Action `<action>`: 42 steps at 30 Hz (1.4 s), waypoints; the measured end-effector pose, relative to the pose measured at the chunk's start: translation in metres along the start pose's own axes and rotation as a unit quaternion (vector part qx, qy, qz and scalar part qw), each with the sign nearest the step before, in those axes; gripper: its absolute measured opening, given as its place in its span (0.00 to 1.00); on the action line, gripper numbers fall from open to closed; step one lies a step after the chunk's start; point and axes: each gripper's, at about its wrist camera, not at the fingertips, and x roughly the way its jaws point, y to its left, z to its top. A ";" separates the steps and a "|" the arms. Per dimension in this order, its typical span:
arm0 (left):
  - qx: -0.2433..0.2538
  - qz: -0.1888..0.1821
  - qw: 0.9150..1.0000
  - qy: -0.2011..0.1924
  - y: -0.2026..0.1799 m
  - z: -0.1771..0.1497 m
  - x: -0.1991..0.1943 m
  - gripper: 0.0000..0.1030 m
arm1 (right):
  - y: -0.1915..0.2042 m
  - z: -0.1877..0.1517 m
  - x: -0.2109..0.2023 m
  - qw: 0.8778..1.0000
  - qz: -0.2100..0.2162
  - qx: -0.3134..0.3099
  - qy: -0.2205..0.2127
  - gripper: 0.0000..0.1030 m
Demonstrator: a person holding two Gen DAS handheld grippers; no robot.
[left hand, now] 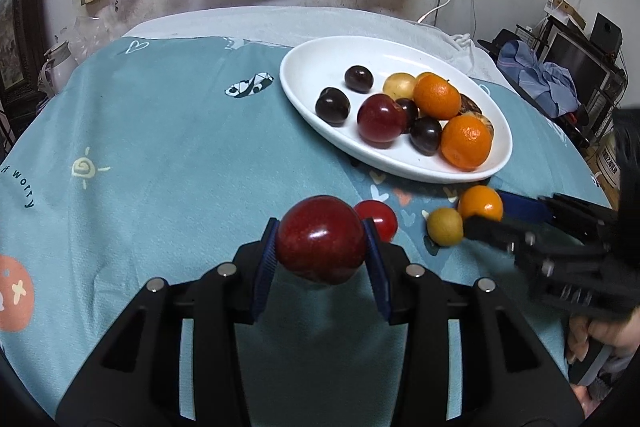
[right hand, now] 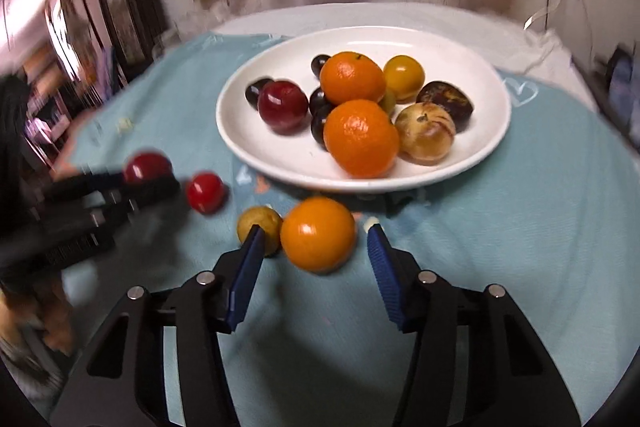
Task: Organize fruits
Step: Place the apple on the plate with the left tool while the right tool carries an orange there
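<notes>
My left gripper (left hand: 320, 243) is shut on a large dark-red plum (left hand: 320, 239), held just above the teal cloth. Behind it lies a small red fruit (left hand: 378, 219). In the right wrist view, my right gripper (right hand: 315, 235) stands open around a loose orange (right hand: 318, 234) on the cloth, with a small gap at each pad. A yellow-green fruit (right hand: 259, 229) touches the orange's left side, just behind the left pad. The white oval plate (right hand: 272, 155) beyond holds oranges, dark plums, a red plum and yellowish fruits. The left gripper (right hand: 148, 175) shows blurred at the left.
A teal printed cloth (left hand: 160, 147) covers the table, and a white cloth (left hand: 260, 21) lies at its far end under a curtain. A pale kettle (left hand: 56, 63) stands at the far left edge. A person's hand (left hand: 600, 339) grips the right gripper's handle.
</notes>
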 end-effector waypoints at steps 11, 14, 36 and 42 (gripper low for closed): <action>0.011 -0.001 1.000 0.013 -0.004 -0.006 0.005 0.41 | -0.011 -0.012 -0.018 0.997 0.063 0.035 0.009 0.38; 0.014 -0.003 1.000 0.009 -0.006 -0.007 0.002 0.41 | 0.000 -0.015 -0.033 0.998 0.056 0.010 -0.008 0.38; 0.009 0.023 0.999 -0.040 -0.015 0.110 0.031 0.41 | -0.061 0.087 -0.047 0.994 -0.001 0.054 -0.093 0.38; 0.002 0.018 1.000 -0.018 -0.008 0.124 0.075 0.41 | -0.075 0.119 0.009 0.996 -0.020 0.054 -0.062 0.38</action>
